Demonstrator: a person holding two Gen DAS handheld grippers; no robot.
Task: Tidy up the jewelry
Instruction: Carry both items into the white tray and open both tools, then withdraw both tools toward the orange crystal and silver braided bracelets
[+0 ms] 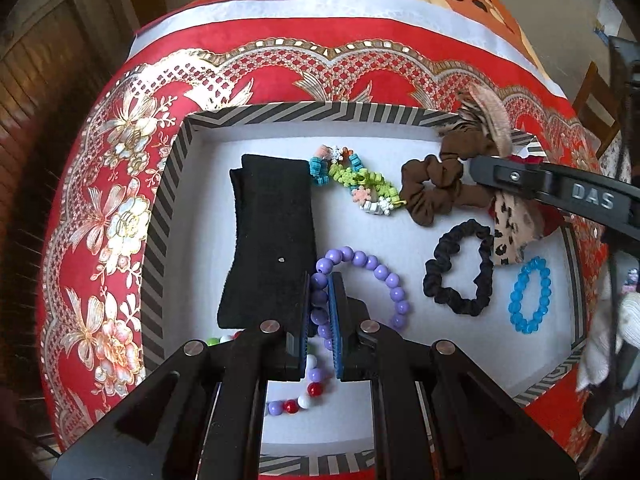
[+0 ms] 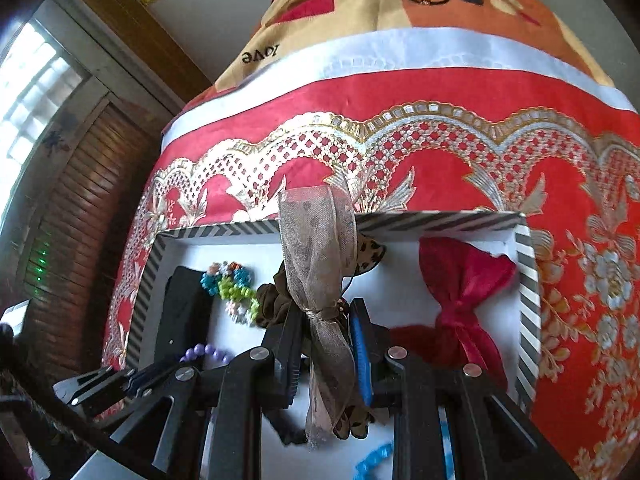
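A white tray with a striped rim [image 1: 160, 216] lies on a red patterned cloth. My left gripper [image 1: 321, 280] is shut on a purple bead bracelet [image 1: 380, 270], low over the tray beside a black headband [image 1: 272, 240]. My right gripper [image 2: 326, 320] is shut on a sheer brown ribbon bow [image 2: 316, 248] with leopard-print trim, held above the tray's far side; its finger also shows in the left wrist view [image 1: 520, 178]. In the tray lie a colourful hair tie [image 1: 352, 184], a brown scrunchie [image 1: 428, 196], a black scrunchie [image 1: 460, 268], a blue bead bracelet [image 1: 528, 296] and a red bow [image 2: 464, 292].
A red, white and green bead bracelet [image 1: 304, 400] lies in the tray under my left gripper. An orange patterned cloth [image 2: 400, 8] covers the surface beyond the red one. A wooden shutter door [image 2: 80, 220] stands at the left, and a wooden chair [image 1: 596, 100] at the right.
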